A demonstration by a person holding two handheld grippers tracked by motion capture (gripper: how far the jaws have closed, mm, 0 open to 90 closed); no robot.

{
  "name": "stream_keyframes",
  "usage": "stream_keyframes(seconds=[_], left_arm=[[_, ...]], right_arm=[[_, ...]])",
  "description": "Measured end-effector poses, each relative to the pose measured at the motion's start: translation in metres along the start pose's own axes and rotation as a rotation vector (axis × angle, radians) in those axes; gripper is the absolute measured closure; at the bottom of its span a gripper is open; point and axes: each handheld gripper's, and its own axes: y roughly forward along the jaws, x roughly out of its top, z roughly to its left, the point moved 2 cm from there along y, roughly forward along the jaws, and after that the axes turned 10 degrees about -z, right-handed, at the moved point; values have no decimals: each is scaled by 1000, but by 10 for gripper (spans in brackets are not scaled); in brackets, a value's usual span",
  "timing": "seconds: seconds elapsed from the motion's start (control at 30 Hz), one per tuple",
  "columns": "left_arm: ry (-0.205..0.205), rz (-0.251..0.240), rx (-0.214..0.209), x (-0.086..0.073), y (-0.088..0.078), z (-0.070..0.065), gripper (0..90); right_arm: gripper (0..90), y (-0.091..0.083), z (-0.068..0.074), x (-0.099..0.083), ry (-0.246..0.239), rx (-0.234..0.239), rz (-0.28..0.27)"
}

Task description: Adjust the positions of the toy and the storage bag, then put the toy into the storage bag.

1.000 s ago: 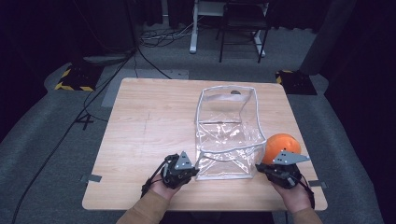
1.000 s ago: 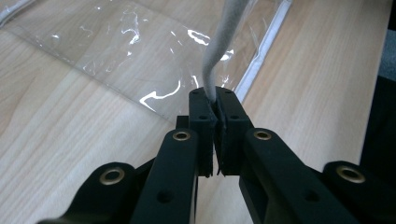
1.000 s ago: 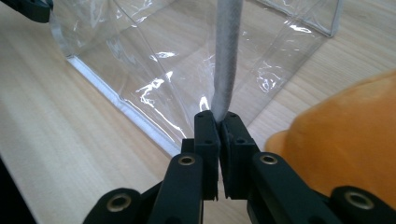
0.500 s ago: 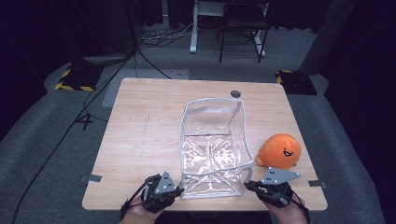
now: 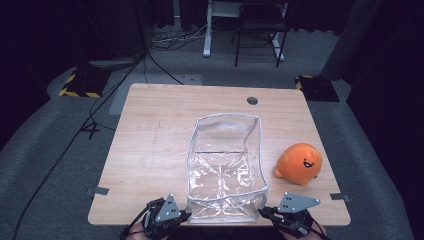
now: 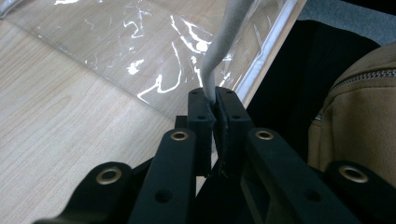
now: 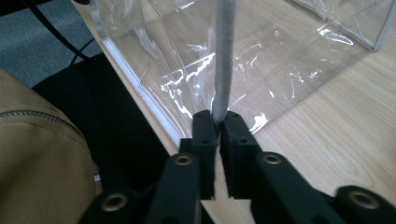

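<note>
A clear plastic bag with grey-white edging lies on the wooden table, its mouth at the near edge. My left gripper is shut on the bag's near-left rim, and in the left gripper view the grey rim strip rises from between the jaws of the left gripper. My right gripper is shut on the near-right rim; the rim strip stands straight up out of the right gripper. An orange round plush toy with a smiling face sits right of the bag.
A round cable hole lies near the table's far edge. Beyond the table are cables, a chair and yellow-black striped bases. A tan jacket and dark clothing show past the near table edge.
Both grippers pulled the bag toward the near edge of the table. The plush toy stayed put and now lies clear of the right gripper.
</note>
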Motion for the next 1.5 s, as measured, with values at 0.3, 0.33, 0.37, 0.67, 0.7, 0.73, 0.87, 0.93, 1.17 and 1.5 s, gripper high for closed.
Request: stream_keyframes(seconds=[0.3, 0.33, 0.37, 0.67, 0.7, 0.73, 0.87, 0.93, 1.17, 1.5], left_arm=[[-17, -82, 8, 11, -25, 4, 544], [-17, -82, 8, 11, -25, 4, 537], [-19, -81, 19, 12, -28, 5, 537], [-25, -76, 58, 14, -40, 25, 512], [-25, -76, 58, 14, -40, 25, 508], [-24, -79, 65, 14, -41, 29, 508], [-32, -94, 88, 13, -43, 41, 493], [-41, -96, 104, 10, -39, 52, 491], [-59, -68, 140, -3, -28, 75, 491], [-131, -44, 192, -27, -14, 111, 478]], right_arm=[[630, -20, -6, 8, -7, -21, -33], [630, -20, -6, 8, -7, -21, -33], [623, -21, -7, 8, -8, -25, -35], [580, -32, -20, 12, 2, -47, 7], [580, -32, -20, 12, 2, -47, 7], [579, -33, -22, 13, 7, -48, 3], [577, -40, -35, 17, 24, -74, 1], [576, -43, -40, 19, 33, -81, -5], [576, -48, -58, 28, 49, -110, -13], [576, -52, -91, 38, 74, -154, -10]])
